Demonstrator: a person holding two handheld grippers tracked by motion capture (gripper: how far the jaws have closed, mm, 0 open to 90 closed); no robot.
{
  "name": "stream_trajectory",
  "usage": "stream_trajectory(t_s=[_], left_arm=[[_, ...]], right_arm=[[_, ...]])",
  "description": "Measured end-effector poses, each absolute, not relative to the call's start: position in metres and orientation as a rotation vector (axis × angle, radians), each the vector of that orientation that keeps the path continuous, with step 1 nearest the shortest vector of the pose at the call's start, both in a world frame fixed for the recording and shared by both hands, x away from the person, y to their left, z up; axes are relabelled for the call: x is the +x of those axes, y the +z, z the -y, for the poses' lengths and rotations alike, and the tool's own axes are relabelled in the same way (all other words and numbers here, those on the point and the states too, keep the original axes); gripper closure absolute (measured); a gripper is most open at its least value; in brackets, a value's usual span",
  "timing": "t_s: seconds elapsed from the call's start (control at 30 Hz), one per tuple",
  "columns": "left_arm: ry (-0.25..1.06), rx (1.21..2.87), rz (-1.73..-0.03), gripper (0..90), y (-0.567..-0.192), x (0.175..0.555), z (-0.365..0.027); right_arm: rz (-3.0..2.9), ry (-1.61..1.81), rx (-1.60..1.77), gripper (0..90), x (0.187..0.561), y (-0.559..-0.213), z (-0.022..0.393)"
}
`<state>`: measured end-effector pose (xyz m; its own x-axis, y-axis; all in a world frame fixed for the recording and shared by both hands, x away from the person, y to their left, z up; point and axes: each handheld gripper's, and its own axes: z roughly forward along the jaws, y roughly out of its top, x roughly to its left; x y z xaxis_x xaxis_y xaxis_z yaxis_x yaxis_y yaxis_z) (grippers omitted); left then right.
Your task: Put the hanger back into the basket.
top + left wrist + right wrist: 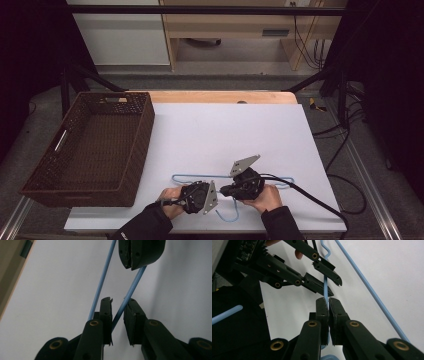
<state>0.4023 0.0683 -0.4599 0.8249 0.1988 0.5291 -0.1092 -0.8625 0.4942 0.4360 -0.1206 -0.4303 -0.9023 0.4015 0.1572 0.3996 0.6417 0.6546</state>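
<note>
A light-blue wire hanger (280,179) lies flat near the front edge of the white tabletop (225,125), its hook (227,217) pointing toward the person. The two grippers meet over its neck. My right gripper (226,190) (328,300) is shut on the thin blue wire (325,286). My left gripper (219,196) (117,301) faces it, its jaws on either side of one blue wire (125,303) with a gap still showing. A second wire (102,277) passes outside its left jaw. The right gripper view shows the left gripper (335,288) straddling that same wire.
A dark woven basket (142,135) stands empty at the table's left side. The wooden table edge (220,96) runs along the back. Black cables (320,202) trail off to the right, and dark frame posts flank the table.
</note>
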Motion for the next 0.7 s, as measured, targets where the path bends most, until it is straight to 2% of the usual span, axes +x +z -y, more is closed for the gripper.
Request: stream_trajectory(t_s=[0.2,0.33,0.57,0.6,0.67,0.7], left_arm=[[0.831,2.492,-0.037,79.1,-0.460,0.400,-0.067],[0.873,2.497,-0.008,81.8,-0.459,0.398,-0.066],[0.919,2.494,0.026,84.6,-0.455,0.397,-0.065],[0.925,2.493,0.026,85.1,-0.454,0.397,-0.066],[0.938,2.488,0.025,85.8,-0.452,0.396,-0.066],[0.940,2.486,0.023,86.5,-0.452,0.396,-0.066]], right_arm=[[-2.827,1.132,0.683,85.8,0.436,-0.430,0.122],[-2.773,1.124,0.688,81.6,0.435,-0.424,0.128],[-2.559,1.197,0.781,65.7,0.435,-0.410,0.155],[-2.507,1.193,0.793,60.8,0.434,-0.408,0.160],[-2.441,1.215,0.814,56.8,0.434,-0.405,0.166],[-2.372,1.240,0.840,51.1,0.433,-0.402,0.173]])
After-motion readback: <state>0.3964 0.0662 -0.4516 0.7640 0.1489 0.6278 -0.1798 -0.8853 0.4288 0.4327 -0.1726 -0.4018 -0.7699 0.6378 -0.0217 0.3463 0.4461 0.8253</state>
